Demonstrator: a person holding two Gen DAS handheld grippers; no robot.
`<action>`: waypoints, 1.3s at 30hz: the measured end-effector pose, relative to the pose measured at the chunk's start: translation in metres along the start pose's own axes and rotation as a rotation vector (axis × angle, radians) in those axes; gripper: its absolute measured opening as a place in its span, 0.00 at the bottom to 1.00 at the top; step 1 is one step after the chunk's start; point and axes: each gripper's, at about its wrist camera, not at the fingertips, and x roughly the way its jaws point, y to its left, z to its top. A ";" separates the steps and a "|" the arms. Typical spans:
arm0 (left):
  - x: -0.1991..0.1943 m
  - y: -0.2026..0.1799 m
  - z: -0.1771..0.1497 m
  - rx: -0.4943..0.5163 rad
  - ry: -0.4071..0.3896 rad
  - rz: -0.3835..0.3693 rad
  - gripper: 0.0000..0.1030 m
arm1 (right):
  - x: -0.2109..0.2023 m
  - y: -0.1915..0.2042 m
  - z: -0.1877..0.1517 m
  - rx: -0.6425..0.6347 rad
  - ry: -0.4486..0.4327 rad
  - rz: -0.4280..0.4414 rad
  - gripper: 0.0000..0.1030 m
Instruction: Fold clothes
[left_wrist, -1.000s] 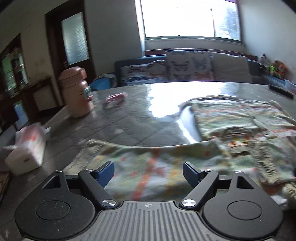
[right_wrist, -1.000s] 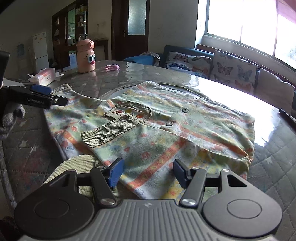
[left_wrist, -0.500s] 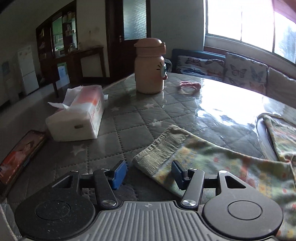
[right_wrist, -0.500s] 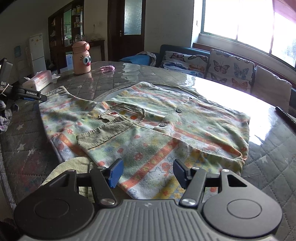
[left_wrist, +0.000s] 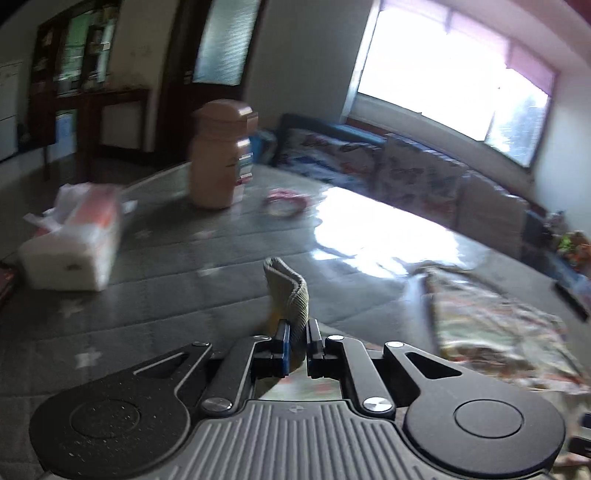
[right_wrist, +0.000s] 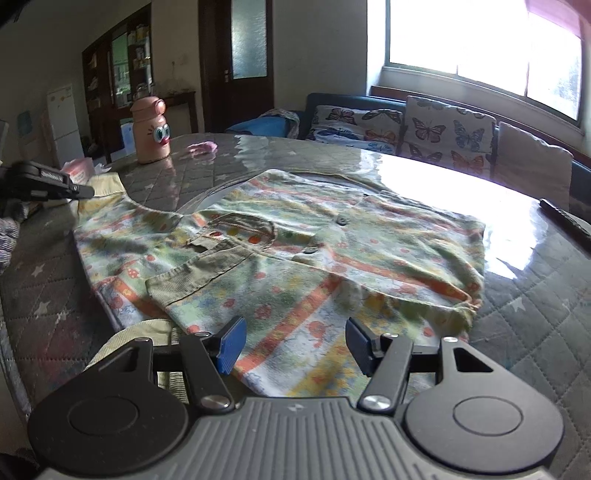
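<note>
Now our left tool (left_wrist: 295, 345) is closing on the sleeve cuff (left_wrist: 288, 291); the shirt (right_wrist: 295, 236) lies rightward on the desk (right_wrist: 517, 295). Our right tool (right_wrist: 291, 341) hangs open above the hem.

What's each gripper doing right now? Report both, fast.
Left gripper: jaws closing on the ribbed sleeve cuff, pinched between them.
Right gripper: jaws open, holding nothing, above the cardigan.

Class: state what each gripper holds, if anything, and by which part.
The left gripper, jaws closing, pinches the garment's ribbed sleeve cuff. The right gripper is open, holding nothing.
</note>
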 end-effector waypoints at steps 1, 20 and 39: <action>-0.003 -0.012 0.002 0.016 -0.004 -0.047 0.08 | -0.001 -0.002 0.000 0.006 -0.004 -0.003 0.59; 0.007 -0.214 -0.048 0.317 0.179 -0.606 0.11 | -0.037 -0.055 -0.018 0.200 -0.089 -0.083 0.58; 0.033 -0.128 -0.044 0.324 0.176 -0.331 0.42 | 0.006 -0.035 0.004 0.183 -0.016 -0.002 0.39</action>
